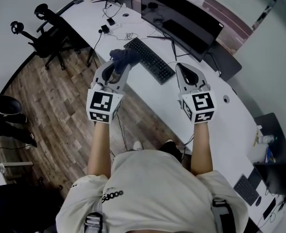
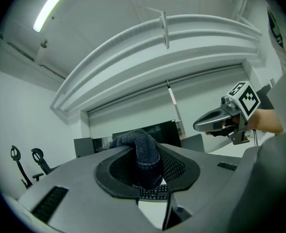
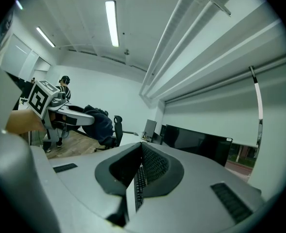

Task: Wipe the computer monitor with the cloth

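My left gripper [image 1: 114,73] is shut on a dark blue cloth [image 1: 125,57], which bunches out past the jaw tips above the desk's front edge. In the left gripper view the cloth [image 2: 141,147] fills the gap between the jaws [image 2: 143,166]. My right gripper [image 1: 189,74] hovers over the desk to the right, shut with nothing in it; its jaws [image 3: 142,153] leave only a thin slit. The wide dark curved monitor [image 1: 181,19] stands at the back of the desk, ahead of both grippers and apart from them. It also shows as the monitor [image 2: 147,130] and the monitor [image 3: 196,147].
A black keyboard [image 1: 149,59] lies on the white desk [image 1: 220,125] between the grippers and the monitor. Cables and small devices [image 1: 111,25] sit at the far left of the desk. An office chair [image 1: 50,35] stands on the wood floor at left.
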### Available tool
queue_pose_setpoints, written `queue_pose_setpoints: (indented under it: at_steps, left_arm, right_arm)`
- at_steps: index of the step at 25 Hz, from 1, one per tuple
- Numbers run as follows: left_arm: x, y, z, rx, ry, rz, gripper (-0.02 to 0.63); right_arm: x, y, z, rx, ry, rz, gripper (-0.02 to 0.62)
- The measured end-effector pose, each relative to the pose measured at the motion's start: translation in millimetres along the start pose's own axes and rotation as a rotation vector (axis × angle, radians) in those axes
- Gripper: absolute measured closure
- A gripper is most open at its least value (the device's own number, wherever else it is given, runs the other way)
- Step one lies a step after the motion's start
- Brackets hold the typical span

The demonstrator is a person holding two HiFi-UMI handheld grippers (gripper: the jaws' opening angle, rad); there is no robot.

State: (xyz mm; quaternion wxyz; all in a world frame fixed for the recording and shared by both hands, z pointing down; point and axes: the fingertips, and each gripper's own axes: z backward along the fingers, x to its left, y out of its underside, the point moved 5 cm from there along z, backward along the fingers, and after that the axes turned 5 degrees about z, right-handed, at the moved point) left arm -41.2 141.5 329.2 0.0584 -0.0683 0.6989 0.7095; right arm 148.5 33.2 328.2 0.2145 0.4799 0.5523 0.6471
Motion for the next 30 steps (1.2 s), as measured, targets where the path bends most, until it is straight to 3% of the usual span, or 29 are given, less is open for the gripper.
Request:
queue_pose_setpoints:
  at_steps: [30]
  left_arm:
    - [11.6, 17.8, 7.2, 0.051, -0.013, -0.001, 0.485]
  right_arm:
    - [20.0, 1.8, -18.3, 0.009, -0.053, 0.014, 0.598]
